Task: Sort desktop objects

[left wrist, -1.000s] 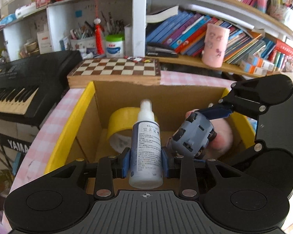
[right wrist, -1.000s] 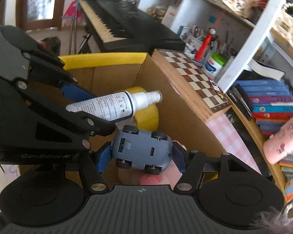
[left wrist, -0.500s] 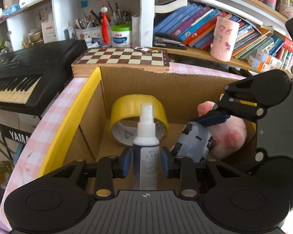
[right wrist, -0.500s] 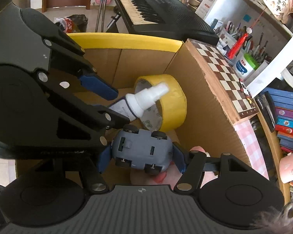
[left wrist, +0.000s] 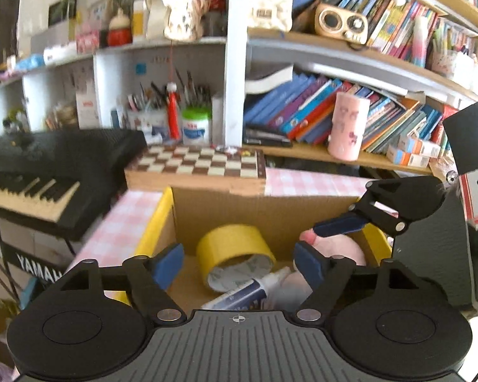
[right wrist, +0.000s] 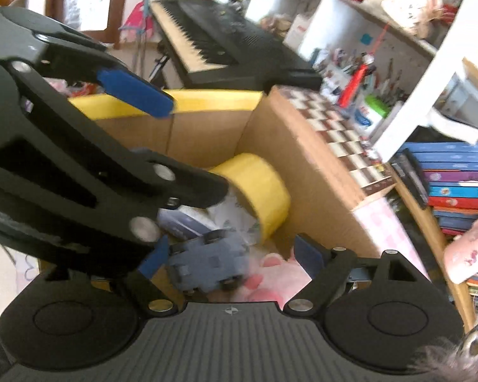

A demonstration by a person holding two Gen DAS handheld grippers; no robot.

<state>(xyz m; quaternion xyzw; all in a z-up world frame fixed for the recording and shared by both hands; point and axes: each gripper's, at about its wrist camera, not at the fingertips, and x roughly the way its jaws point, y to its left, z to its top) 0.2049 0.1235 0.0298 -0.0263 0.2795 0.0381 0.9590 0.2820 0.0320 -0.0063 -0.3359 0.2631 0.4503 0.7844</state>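
Crowded shelves of books (left wrist: 306,111) and trinkets filled the wall behind us, with a black keyboard (left wrist: 47,165) off to one side and a chessboard (left wrist: 200,162) lying on the pink-checked tabletop (left wrist: 312,184). Just in front of the chessboard stood the open cardboard box (left wrist: 264,213) with its yellow-edged flaps, and we held both grippers above it.

Our left gripper (left wrist: 239,264) had its jaws opening, its blue pads well apart and nothing between them. Below it the spray bottle (left wrist: 248,293) lay on its side on the box floor, its white nozzle end towards the pink plush toy (left wrist: 337,248) and its body just beside the yellow tape roll (left wrist: 235,254), which leaned near the back wall.

Our right gripper (right wrist: 232,254) was opening as well. The grey toy car (right wrist: 207,264), blurred in the right wrist view, sat between its pads, close against one of them and clear of the other; we could not tell whether that one pad touched it. Under the car lay the pink plush toy, with the tape roll just behind it.
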